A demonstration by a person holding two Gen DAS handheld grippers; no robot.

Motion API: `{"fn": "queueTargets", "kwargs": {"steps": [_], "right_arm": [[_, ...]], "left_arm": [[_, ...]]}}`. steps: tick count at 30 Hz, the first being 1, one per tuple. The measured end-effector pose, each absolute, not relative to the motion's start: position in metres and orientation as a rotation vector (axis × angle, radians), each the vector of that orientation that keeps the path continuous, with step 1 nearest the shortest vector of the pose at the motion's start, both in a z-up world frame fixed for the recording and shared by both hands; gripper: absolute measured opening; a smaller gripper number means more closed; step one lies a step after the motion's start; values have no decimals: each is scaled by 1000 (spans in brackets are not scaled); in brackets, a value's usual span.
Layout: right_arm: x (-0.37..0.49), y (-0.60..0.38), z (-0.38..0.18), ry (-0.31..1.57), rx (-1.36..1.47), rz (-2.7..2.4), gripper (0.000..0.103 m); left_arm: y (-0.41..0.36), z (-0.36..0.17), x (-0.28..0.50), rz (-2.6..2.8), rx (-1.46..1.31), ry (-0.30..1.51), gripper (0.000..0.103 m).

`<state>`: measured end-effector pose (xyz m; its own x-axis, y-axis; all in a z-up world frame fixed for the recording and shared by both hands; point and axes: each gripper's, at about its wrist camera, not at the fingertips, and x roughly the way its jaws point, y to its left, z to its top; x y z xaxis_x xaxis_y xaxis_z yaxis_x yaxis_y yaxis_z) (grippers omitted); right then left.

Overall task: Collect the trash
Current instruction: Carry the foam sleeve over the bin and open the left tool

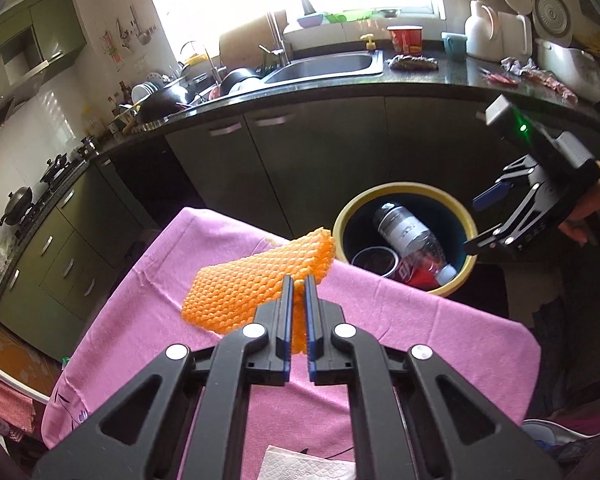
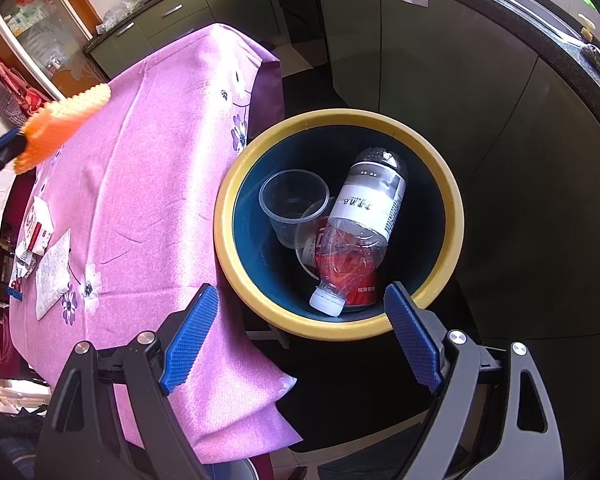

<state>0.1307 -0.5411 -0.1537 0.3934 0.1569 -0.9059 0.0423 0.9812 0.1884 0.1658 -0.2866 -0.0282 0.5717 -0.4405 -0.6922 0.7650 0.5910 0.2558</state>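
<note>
1. The net, an orange foam mesh sleeve, hung above the pink cloth, pinched by one end between the nearly closed blue pads of the left gripper.
2. In the left wrist view it stretched from the fingertips toward 11 o'clock, its far tip close to the bin's yellow rim but clear of it.
3. In the right wrist view the net showed at 10 o'clock, above the cloth.
4. The right gripper stood with fingers wide and nothing between them, poised over the near rim of the bin.
5. In the left wrist view that gripper, held by a hand, sat at 3 o'clock, just right of the bin.
6. The bin stood on the floor beside the table and held a bottle, tilted cap-down, and a clear cup at its 9 o'clock.
7. A tissue and a small pack lay on the cloth at 8 o'clock in the right wrist view.
</note>
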Motion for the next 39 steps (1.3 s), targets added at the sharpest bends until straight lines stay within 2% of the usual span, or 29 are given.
{"fn": "queueTargets", "kwargs": {"steps": [6,13,24,26,28,32,33,37,39], "right_arm": [[122,-549,-146,1146,197,54,84],[98,-570,-134,1121,202,11,84],[64,-609,-135,1110,250,-41,84],[61,-613,-136,1111,255,-45,84],[59,-616,-137,1112,261,-49,84],[56,-617,-138,1114,261,-45,84],[56,-616,-138,1115,259,-45,84],[57,-610,-135,1110,252,-34,84],[60,-603,-132,1105,243,-17,84]], "left_arm": [[-312,-17,147,-865,574,623,5],[-376,-25,138,-999,591,628,5],[-475,-101,160,-1070,722,710,7],[-486,-119,163,-1055,754,729,12],[-488,-125,164,-1047,765,734,27],[-469,-106,159,-1053,725,699,65],[-463,-100,158,-1049,715,688,68],[-412,-57,155,-1026,620,682,68],[-383,-37,158,-984,571,688,74]]}}
